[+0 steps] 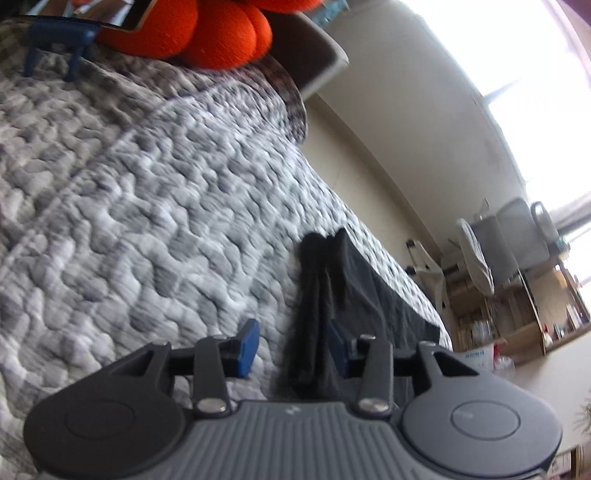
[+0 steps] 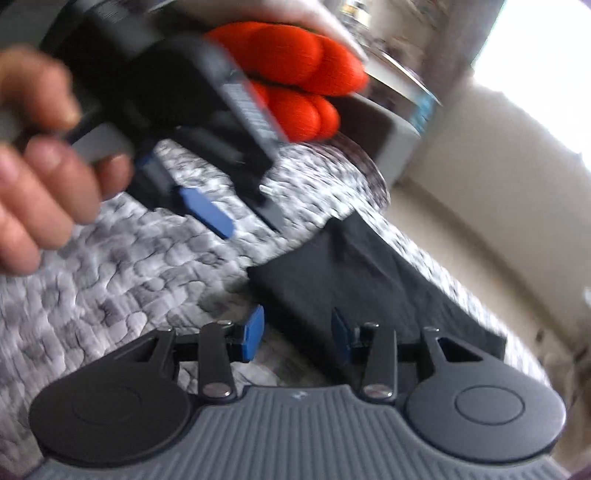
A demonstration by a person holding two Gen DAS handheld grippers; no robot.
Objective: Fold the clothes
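A: Why does everything sit on the bed (image 1: 155, 192) and not on a bench?

B: My guess is the quilted cover gives a wide, soft surface for spreading clothes. The dark garment (image 2: 369, 291) lies flat along the bed's edge, next to the drop to the floor, which I'd judge keeps it within reach of both hands.

A: And that orange cushion (image 1: 207, 33)?

B: It rests at the far end, well apart from the garment, beside a small blue stand (image 1: 55, 44) that carries something flat. It looks parked out of the way.

A: What about the left tool (image 1: 291, 347)?

B: Released. Its blue pads (image 1: 248, 347) stand partly apart. From its own camera, a bunched, darker fold of the garment lies in line with the gap, but neither pad presses on it.

A: Is that the same tool the right camera sees?

B: Yes, the left tool (image 2: 236, 218), blurred, in the person's hand (image 2: 40, 192), hovering over the quilt beyond the garment's near corner.

A: And the right tool (image 2: 297, 334)?

B: Also partly open and empty. It points down at the garment's near edge; whether it touches the cloth, I cannot tell.
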